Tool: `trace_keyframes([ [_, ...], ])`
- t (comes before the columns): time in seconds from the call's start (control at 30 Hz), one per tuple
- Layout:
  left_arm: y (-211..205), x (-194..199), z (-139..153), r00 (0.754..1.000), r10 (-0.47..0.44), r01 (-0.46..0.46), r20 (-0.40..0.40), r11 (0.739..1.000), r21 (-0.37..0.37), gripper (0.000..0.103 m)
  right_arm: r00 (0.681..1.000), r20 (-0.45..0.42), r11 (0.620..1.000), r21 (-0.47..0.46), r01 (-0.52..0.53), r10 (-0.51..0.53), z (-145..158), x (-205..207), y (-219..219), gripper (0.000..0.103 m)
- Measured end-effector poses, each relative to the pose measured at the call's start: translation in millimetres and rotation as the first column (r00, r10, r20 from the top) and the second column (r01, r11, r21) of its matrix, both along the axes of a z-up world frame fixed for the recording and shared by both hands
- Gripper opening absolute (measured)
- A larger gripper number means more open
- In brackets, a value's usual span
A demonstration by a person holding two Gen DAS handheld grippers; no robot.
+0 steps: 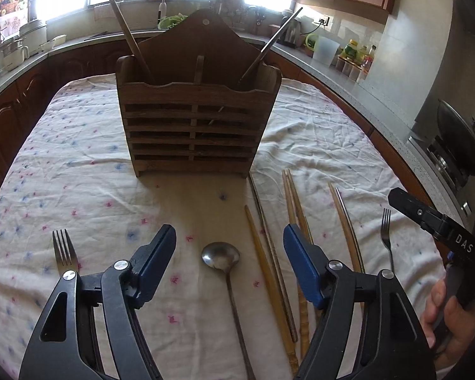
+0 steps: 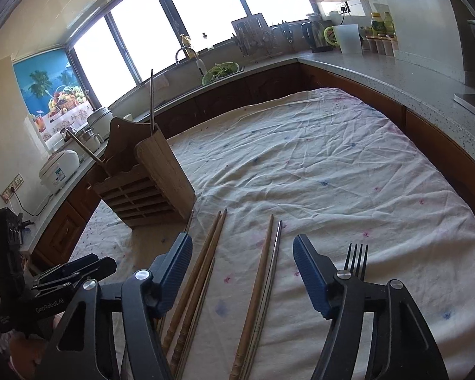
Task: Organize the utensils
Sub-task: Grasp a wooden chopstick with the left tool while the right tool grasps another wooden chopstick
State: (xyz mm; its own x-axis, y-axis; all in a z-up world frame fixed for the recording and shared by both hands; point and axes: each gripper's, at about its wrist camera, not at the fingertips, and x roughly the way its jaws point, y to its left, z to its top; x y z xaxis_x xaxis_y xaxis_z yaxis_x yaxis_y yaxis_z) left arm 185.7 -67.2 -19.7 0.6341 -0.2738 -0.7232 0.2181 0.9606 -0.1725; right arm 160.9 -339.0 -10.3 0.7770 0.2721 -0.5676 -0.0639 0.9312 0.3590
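Lower centre of the left view: left gripper (image 1: pixel 229 253) gaping, empty, straddling the spoon (image 1: pixel 221 255); right gripper (image 2: pixel 242 264) likewise wide over 2 chopsticks (image 2: pixel 262 272); wooden holder (image 1: pixel 197 117) upper middle; pickup step probably, next needs lowering, squeezing.

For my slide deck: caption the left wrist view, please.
Open left gripper hovers over a spoon before a wooden utensil holder.

Strong daylight floods in from the windows (image 2: pixel 161 31), which are blown out to white glare, while the wooden holder (image 1: pixel 193 107) casts a soft shadow forward on the cloth (image 1: pixel 316 133); both fisheye views bend and darken at the edges.
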Motion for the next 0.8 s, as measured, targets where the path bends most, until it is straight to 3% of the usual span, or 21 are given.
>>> trace_keyframes([
  [0.13, -10.0, 10.4, -9.4, 0.999, -0.028, 0.029, -0.041, 1.000, 0.012, 0.056, 0.998, -0.055, 1.000, -0.004, -0.023, 0.023, -11.2, 19.1, 2.7, 0.045],
  [0.27, -18.8, 20.8, -18.9, 0.996, -0.050, 0.052, -0.077, 0.998, 0.028, 0.049, 0.994, -0.099, 0.999, -0.011, -0.043, 0.041, -21.7, 36.7, 6.7, 0.037],
  [0.43, -27.8, 32.7, -29.9, 0.991, -0.075, 0.081, -0.115, 0.996, 0.047, 0.039, 0.989, -0.139, 0.998, -0.027, -0.056, 0.052, -33.1, 54.8, 11.2, 0.029],
  [0.67, -36.5, 44.7, -42.4, 0.982, -0.100, 0.110, -0.158, 0.992, 0.059, 0.025, 0.981, -0.189, 0.997, -0.046, -0.061, 0.051, -45.5, 74.0, 12.7, 0.026],
  [0.8, -37.8, 48.0, -46.3, 0.981, -0.108, 0.119, -0.161, 0.991, 0.062, 0.022, 0.977, -0.206, 0.995, -0.076, -0.063, 0.046, -51.6, 82.0, 15.1, 0.021],
])
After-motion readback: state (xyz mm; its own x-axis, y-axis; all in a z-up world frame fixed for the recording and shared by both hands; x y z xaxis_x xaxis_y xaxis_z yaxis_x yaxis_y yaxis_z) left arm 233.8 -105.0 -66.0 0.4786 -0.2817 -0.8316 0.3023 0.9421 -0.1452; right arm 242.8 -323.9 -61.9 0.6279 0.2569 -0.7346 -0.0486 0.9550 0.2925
